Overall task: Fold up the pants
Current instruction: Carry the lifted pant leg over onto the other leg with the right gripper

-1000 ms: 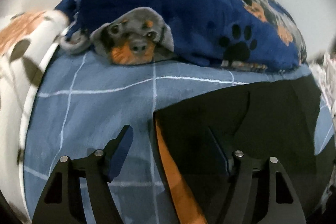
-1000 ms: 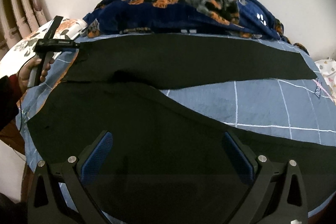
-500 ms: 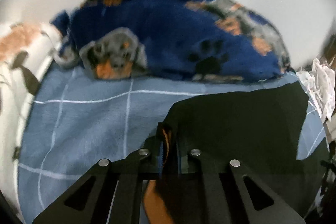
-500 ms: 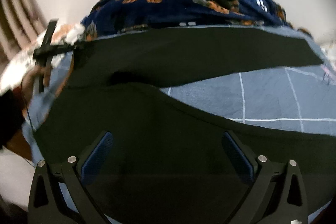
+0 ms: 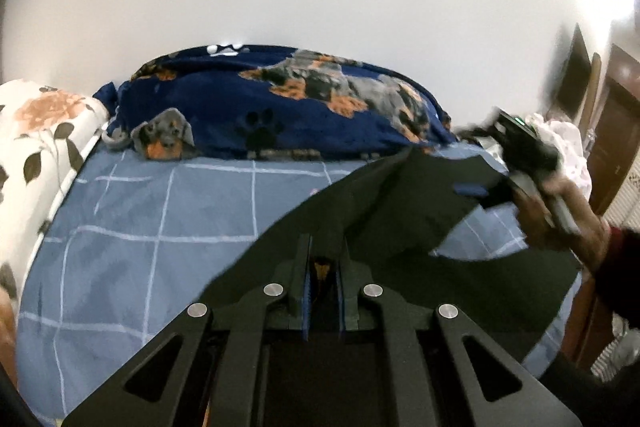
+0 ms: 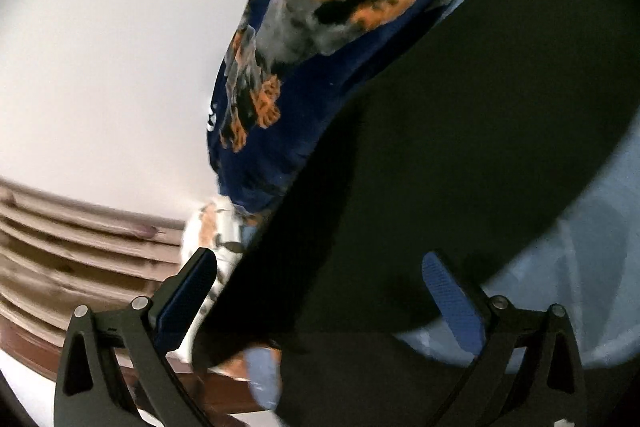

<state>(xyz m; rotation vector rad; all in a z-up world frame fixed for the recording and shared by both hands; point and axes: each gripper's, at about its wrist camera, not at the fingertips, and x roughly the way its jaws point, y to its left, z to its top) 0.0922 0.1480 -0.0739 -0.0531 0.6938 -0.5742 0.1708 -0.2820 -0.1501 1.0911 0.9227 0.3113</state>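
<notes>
Left view: the left gripper [image 5: 322,291] fingers pinch the black pants [image 5: 400,227], lifting them off the bed [image 5: 160,227]. Right view: the right gripper [image 6: 320,299] fingers are spread wide, with pants between them. It looks like the first fold; next, lay that edge over.

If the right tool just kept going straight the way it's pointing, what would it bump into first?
Most likely the black pants: they fill the space just ahead of the open right tool. The dog-print blanket lies beyond. Depth is hard to judge in this tilted, blurred view.

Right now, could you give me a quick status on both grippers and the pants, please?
Left gripper shut on black pants, fabric lifted off the bed. Right gripper open, pants between its fingers. Nothing in the way.
</notes>
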